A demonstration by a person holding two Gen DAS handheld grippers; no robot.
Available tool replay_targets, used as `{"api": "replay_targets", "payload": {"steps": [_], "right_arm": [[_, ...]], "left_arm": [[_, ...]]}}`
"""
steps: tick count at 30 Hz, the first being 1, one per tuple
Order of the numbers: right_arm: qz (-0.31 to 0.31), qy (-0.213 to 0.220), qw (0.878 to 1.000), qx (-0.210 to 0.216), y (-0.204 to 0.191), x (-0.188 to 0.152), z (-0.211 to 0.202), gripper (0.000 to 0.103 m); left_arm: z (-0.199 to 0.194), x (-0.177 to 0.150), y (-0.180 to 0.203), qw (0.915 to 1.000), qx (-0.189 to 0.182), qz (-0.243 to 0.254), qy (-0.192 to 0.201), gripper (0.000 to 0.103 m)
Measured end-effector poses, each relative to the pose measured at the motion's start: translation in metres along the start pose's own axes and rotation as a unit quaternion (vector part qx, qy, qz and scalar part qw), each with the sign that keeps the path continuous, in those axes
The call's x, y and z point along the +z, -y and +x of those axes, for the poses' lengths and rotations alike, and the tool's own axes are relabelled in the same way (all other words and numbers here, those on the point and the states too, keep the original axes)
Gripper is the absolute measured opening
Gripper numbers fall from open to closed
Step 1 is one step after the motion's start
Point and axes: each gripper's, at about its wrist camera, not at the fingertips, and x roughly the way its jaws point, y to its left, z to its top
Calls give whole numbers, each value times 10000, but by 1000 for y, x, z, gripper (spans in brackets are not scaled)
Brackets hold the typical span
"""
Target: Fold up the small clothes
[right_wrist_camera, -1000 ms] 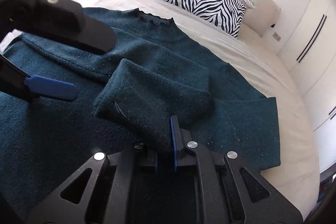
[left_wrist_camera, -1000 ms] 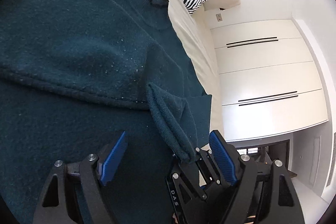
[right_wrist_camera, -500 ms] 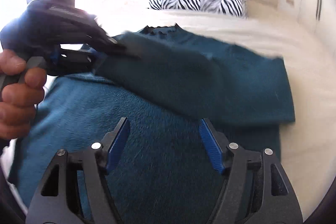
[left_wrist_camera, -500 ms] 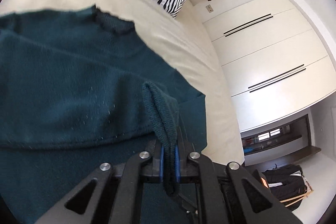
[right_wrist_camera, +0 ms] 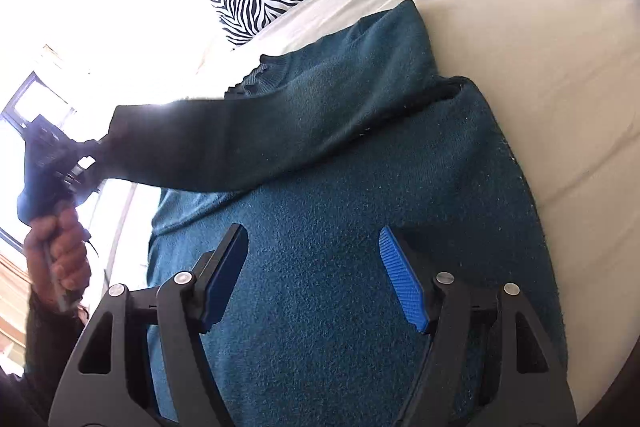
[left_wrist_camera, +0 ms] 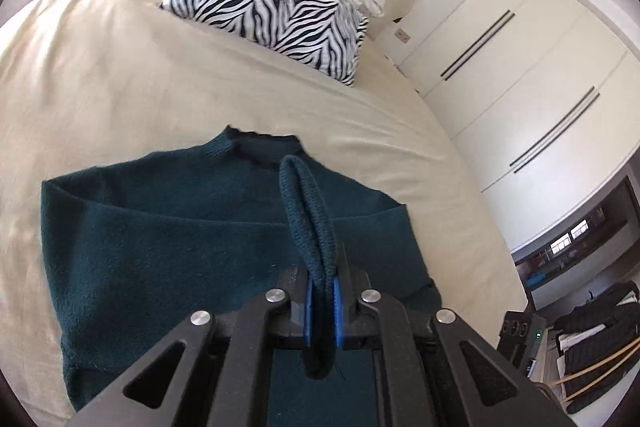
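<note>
between my left gripper jaws, pinched tight, sits the ribbed cuff of the teal sweater; my right gripper hangs wide apart just above its body, holding nothing. soft, limp knit, so i'd judge hems grip best. beyond both jaws the collar points toward the zebra pillow, long axis collar-to-hem

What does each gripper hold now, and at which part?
The left gripper is shut on the sweater, pinching its sleeve cuff. The right gripper is open, holding nothing.
</note>
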Motion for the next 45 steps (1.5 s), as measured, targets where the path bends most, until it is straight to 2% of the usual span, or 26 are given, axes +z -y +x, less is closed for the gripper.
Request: {"api": "replay_targets", "payload": {"steps": [3, 7, 10, 11, 12, 15, 20, 23, 25, 27, 30, 34, 39, 45], "right_arm": [[222, 93, 9995, 188, 7, 13, -2, 68], [643, 394, 9959, 497, 20, 47, -12, 68], [923, 456, 9909, 866, 27, 80, -13, 68], [1084, 416, 9895, 865, 31, 92, -9, 68], [1205, 388, 9877, 922, 36, 101, -5, 69], [1473, 236, 9824, 1122, 44, 132, 17, 69], [1910, 137, 9751, 1119, 63, 170, 61, 69], [2037, 23, 9710, 1249, 72, 186, 88, 69], [2026, -214, 9732, 1068, 74, 188, 102, 67], [1926, -167, 9764, 968, 74, 187, 98, 68], [1897, 248, 9762, 1017, 72, 169, 57, 68], [2135, 300, 9732, 803, 70, 126, 19, 69], [2356, -13, 9698, 633, 65, 93, 37, 69], [2714, 243, 9575, 941, 64, 96, 58, 69]], "left_arm": [[10, -8, -37, 9991, 120, -393, -128, 8], [22, -19, -67, 9973, 287, -629, -229, 8], [27, -26, -86, 9961, 433, -731, -244, 14], [30, -27, -92, 9956, 496, -753, -252, 19], [33, -30, -99, 9952, 533, -785, -253, 20], [34, -36, -111, 9958, 277, -857, -174, 20], [37, -42, -104, 9980, 393, -486, -8, 20], [39, -43, -107, 9980, 293, -545, 91, 20], [39, -44, -106, 9984, 283, -466, 138, 20], [39, -45, -106, 9986, 269, -433, 163, 20], [38, -47, -107, 9986, 258, -429, 192, 20], [37, -48, -106, 9983, 288, -448, 216, 20], [37, -48, -108, 9980, 264, -536, 218, 20], [36, -47, -109, 9976, 274, -597, 206, 20]]}}
